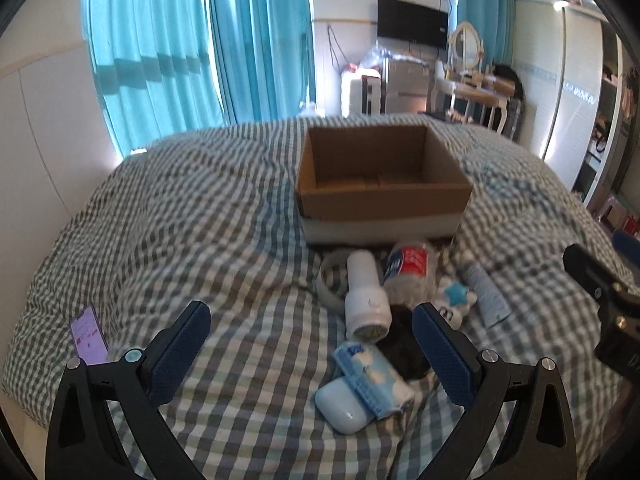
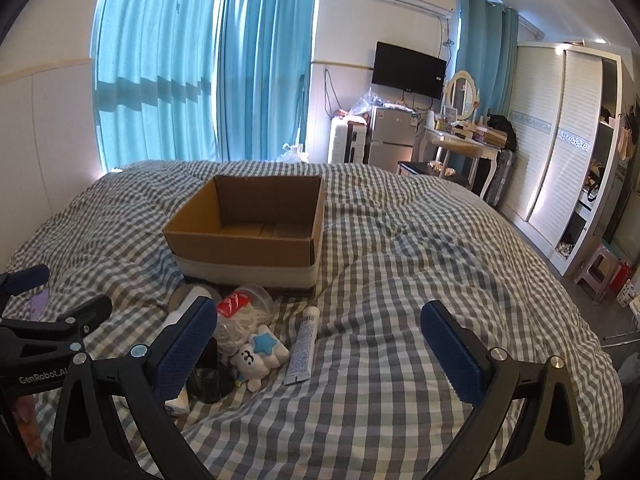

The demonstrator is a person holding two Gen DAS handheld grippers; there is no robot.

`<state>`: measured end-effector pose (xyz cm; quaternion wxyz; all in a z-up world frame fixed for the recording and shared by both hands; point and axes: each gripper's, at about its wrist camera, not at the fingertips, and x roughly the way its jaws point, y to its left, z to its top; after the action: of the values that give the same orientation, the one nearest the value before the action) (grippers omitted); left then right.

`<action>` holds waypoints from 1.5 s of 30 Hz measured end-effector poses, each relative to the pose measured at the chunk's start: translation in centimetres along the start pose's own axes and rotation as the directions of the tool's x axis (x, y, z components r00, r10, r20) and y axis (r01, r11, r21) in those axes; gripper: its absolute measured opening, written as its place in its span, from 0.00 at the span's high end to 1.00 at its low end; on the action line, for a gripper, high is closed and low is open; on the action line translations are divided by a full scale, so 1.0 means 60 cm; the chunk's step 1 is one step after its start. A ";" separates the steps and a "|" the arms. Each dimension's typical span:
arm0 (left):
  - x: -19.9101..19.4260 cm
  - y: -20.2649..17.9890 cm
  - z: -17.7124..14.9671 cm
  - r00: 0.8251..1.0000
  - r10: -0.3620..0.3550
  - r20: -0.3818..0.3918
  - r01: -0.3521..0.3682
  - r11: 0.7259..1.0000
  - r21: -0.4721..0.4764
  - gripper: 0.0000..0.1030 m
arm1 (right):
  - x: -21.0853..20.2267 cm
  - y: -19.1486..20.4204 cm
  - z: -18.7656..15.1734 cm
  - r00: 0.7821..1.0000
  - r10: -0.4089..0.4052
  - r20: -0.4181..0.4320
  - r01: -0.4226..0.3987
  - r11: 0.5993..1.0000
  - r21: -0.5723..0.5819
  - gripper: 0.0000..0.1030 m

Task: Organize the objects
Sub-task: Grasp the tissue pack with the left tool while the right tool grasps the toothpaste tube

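Both claws stood spread and held nothing: the left claw [image 1: 310,334] hung over the near end of the pile, the right claw [image 2: 318,334] over bare quilt [image 2: 400,360] just right of it. The cardboard box [image 2: 248,220] sat open on the bed beyond the pile, nothing visible inside.

The goods lay in a heap touching the box's near wall. Judged one by one:

- White bottle [image 1: 366,298], on its side: stiff, smooth, likely to roll; best taken across the body.
- Crushed clear bottle with red label [image 1: 410,270]: light, thin-walled, would buckle; grip near the label band.
- Plush toy with blue star [image 2: 260,354]: soft, light, forgiving anywhere.
- White tube [image 2: 304,346], apart from the rest at the heap's right edge: soft, flat; pinch mid-length, across its width.
- Pale blue tissue pack [image 1: 372,376], resting against a small white case [image 1: 340,404]: the pack squashy, the case hard and slippery, prone to squirting out of a pinch.
- Black object [image 1: 404,352] beneath: too dark to identify.

A phone [image 1: 89,336] lay well apart on the left
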<state>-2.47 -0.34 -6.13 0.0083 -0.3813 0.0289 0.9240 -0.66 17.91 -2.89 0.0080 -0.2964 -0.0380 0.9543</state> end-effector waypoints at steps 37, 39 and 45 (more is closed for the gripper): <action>0.069 -0.040 -0.024 0.988 -0.120 -0.098 0.127 0.989 0.074 0.78 | 0.205 -0.024 -0.045 0.936 0.076 -0.343 -0.077 0.997 0.011 0.38; 0.064 -0.028 -0.011 0.991 -0.107 -0.076 0.112 0.991 0.068 0.78 | 0.229 -0.018 -0.042 0.920 0.096 -0.381 -0.099 0.995 0.010 0.44; 0.074 -0.003 0.019 0.993 -0.101 -0.064 0.104 0.994 0.044 0.78 | 0.306 0.016 -0.028 0.895 0.042 -0.444 -0.087 0.993 -0.081 0.66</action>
<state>-6.41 -0.11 -8.45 0.0639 -0.4104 0.0312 0.9091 -14.80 17.78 -14.72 -0.0301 -0.5059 -0.0725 0.8590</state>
